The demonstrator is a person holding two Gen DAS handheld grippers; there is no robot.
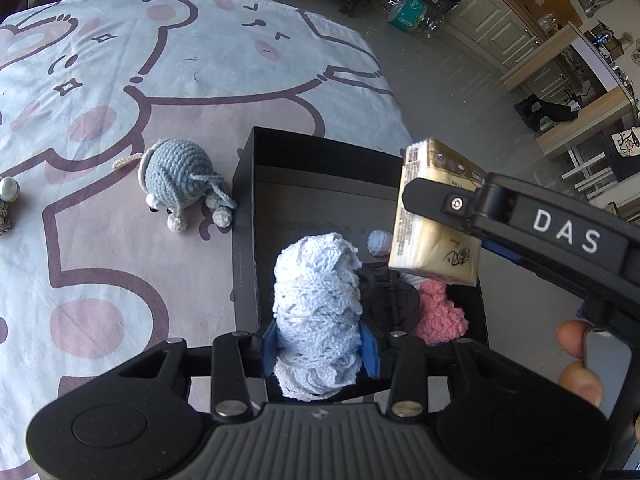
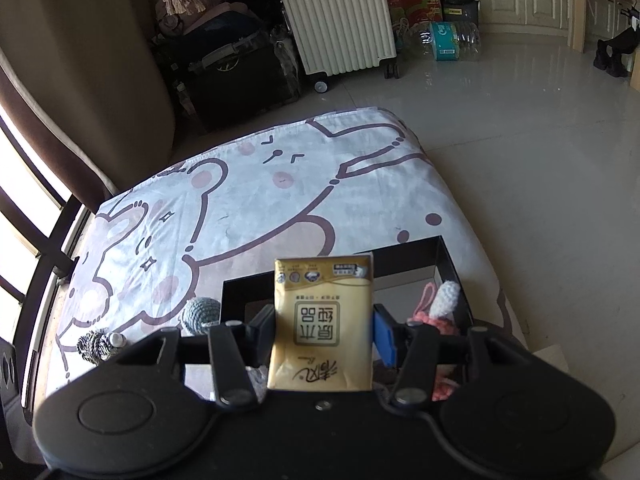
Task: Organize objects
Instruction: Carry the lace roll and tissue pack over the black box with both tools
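Note:
My left gripper is shut on a pale blue crocheted piece and holds it over the black box. My right gripper is shut on a gold tissue pack, held above the box; the pack also shows in the left wrist view. A pink crocheted item and a small pale blue ball lie inside the box. A grey-blue crocheted mouse lies on the cloth just left of the box.
The table is covered by a cartoon-print cloth. A small striped crocheted toy sits near the cloth's left edge. A white suitcase, boxes and water bottles stand on the floor beyond.

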